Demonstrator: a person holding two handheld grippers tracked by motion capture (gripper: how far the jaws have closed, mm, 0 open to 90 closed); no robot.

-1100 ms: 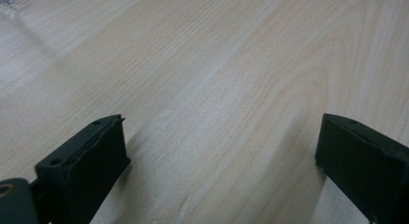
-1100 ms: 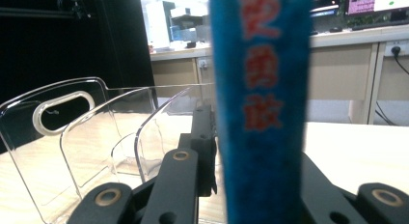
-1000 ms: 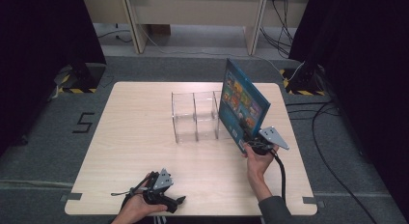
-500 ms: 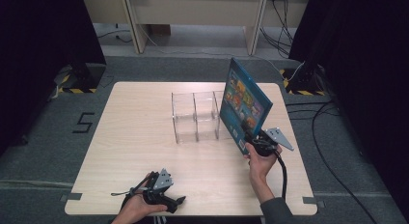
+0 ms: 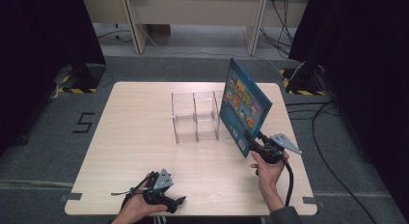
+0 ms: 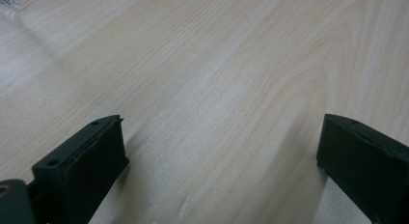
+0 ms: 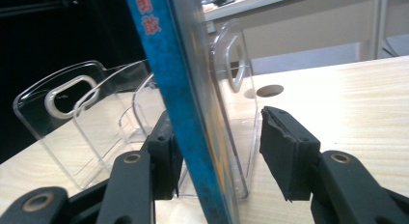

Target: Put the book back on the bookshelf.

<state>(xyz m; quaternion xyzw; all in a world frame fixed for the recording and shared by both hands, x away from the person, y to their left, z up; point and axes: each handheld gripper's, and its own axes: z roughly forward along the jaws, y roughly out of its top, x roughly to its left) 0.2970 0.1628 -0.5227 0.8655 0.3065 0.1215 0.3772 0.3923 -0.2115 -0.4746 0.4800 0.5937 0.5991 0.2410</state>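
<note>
- The blue book [image 5: 245,104] stands on edge, tilted, at the right end of the clear acrylic organizer [image 5: 195,117], on the right half of the table [image 5: 140,132]. Its colourful cover faces the person's side in the high view.
- In the right gripper view the book [image 7: 178,89] runs up between the two black jaws as a blue spine with a glossy cover, leaning toward the top left. Its lower edge sits at the organizer's nearest clear wall [image 7: 231,118]; whether it is already inside a compartment or just beside the outer wall is hard to tell through the transparent plastic.
- The right tool [image 5: 257,143] is at the book's lower corner, held by the right hand [image 5: 268,167]. Its jaws have just been opening with the book between them. The right pad [image 7: 285,147] stands clear of the cover; the left pad is close behind the spine, contact uncertain. So it reads as released, not clamped.
- The organizer has upright dividers with oval handle cut-outs [image 7: 72,96] and stands near the table's middle.
- The left tool [image 5: 166,201] rests low at the table's near edge in the left hand [image 5: 137,208], well apart from the book. In the left gripper view its jaws stand wide apart over bare wood.
- A grey three-cornered plate [image 5: 285,142] tops the right tool, and a black cable [image 5: 289,178] trails from it.
</note>
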